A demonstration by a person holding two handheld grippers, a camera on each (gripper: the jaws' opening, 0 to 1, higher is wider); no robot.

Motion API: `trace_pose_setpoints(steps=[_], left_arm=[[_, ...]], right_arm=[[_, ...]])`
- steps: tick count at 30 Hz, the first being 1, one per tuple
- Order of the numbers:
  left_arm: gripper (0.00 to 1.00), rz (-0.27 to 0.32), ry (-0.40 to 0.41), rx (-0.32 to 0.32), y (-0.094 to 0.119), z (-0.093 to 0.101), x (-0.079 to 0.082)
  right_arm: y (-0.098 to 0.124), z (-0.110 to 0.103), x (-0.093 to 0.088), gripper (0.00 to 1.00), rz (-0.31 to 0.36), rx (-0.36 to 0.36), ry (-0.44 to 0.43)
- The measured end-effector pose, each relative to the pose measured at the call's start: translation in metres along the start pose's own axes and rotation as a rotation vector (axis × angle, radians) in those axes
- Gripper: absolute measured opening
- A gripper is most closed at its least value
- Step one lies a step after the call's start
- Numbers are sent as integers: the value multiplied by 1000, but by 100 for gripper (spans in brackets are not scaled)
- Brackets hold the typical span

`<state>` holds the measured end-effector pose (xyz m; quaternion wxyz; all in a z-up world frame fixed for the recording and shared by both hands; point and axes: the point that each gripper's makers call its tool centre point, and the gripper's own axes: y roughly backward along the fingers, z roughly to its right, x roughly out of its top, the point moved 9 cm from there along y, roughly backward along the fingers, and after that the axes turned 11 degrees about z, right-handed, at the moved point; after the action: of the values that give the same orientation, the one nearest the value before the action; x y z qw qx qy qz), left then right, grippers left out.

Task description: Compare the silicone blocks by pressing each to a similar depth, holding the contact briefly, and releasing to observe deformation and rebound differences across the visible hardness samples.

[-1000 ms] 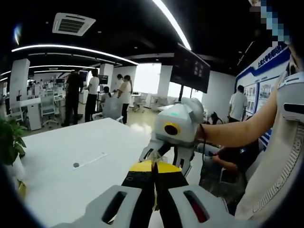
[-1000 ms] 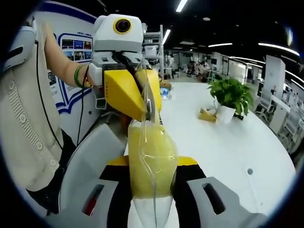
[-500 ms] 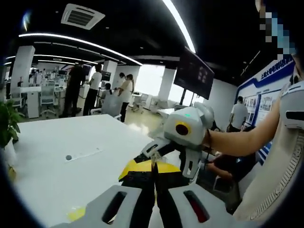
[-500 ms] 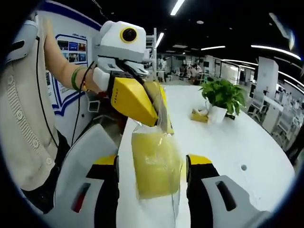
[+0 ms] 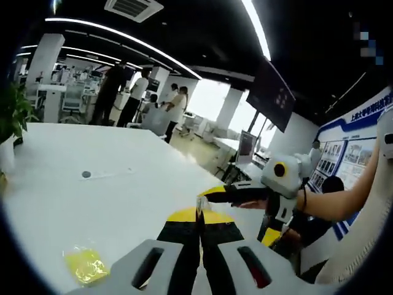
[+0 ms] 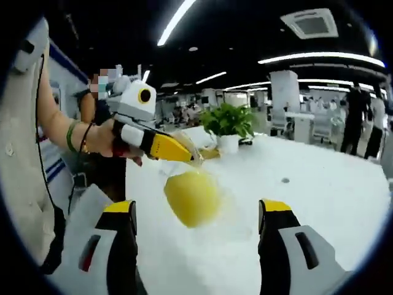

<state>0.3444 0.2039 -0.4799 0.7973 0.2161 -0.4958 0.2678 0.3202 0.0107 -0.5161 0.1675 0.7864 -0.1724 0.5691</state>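
— Left tongs [image 5: 198, 228] first: what have they got?

— Jaws pressed together on the top edge of a clear plastic bag [image 6: 184, 161]. In the right gripper view my left tongs [image 6: 191, 158] come in from the left side, and the bag hangs from their yellow tips with a yellow silicone block [image 6: 191, 198] inside it, above the white bench [image 6: 344, 203].

— And your right tongs [image 6: 196, 212]?

— Spread wide, one jaw to each side of the hanging block, not touching it. In the left gripper view my right tongs [image 5: 206, 195] reach in from the right, close to the left tongs' tips.

— Anything else near the bag?

— Behind it on the bench stands a potted plant [image 6: 229, 125]. In the left gripper view a second yellow block [image 5: 86, 264] in plastic lies on the bench, left of my left tongs.
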Motion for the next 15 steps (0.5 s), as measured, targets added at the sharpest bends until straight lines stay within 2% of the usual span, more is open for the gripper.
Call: trace_pose_setpoints(steps=[2, 4, 5, 7, 12, 15], left_arm=[[0, -16, 25, 7, -8, -8, -13], [0, -25, 42, 13, -15, -14, -22], [0, -36, 80, 21, -21, -17, -29], [0, -39, 85, 23, -31, -22, -39], [0, -54, 144, 16, -52, -28, -56], [0, -30, 191, -6, -64, -36, -68]], right_arm=[[12, 2, -12, 76, 3, -29, -15], [25, 5, -25, 76, -35, -93, -15], [30, 5, -30, 76, -29, -112, -34], [38, 8, -36, 75, -6, -162, -95], [51, 9, -44, 73, 25, -227, -143], [55, 9, -44, 73, 33, -246, -158]])
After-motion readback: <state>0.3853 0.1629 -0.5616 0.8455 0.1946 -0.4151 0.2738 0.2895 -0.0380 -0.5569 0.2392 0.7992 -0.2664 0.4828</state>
